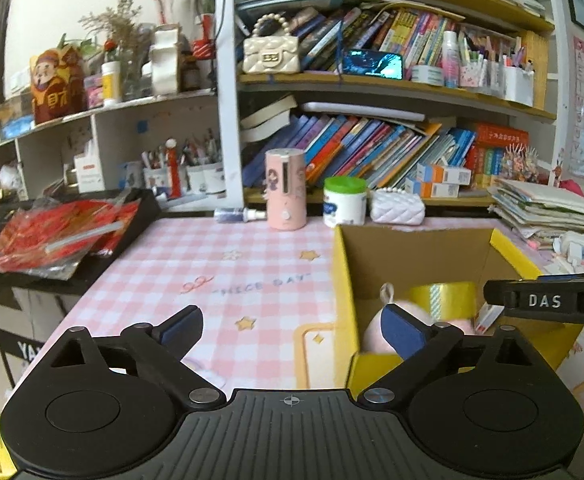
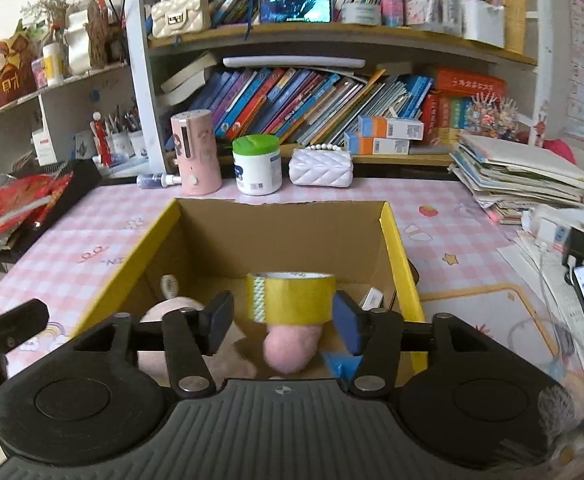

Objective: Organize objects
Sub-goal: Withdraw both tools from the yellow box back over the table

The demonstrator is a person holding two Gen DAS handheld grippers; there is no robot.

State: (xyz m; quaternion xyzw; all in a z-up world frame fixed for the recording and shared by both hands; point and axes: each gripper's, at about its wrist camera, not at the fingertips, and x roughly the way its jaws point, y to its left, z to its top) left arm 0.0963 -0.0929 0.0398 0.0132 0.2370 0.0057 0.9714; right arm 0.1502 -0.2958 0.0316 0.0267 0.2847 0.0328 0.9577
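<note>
Both grippers, left (image 1: 292, 332) and right (image 2: 284, 320), hold jaws released, partly hiding the box's (image 2: 395, 240) pink plush (image 2: 288, 346).

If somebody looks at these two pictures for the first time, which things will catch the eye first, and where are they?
The open cardboard box with yellow edges stands in the middle of the pink checked tablecloth. Over its inside a roll of yellow tape sits between the open jaws of the right gripper, above pink plush. Behind stand crowded bookshelves.
</note>
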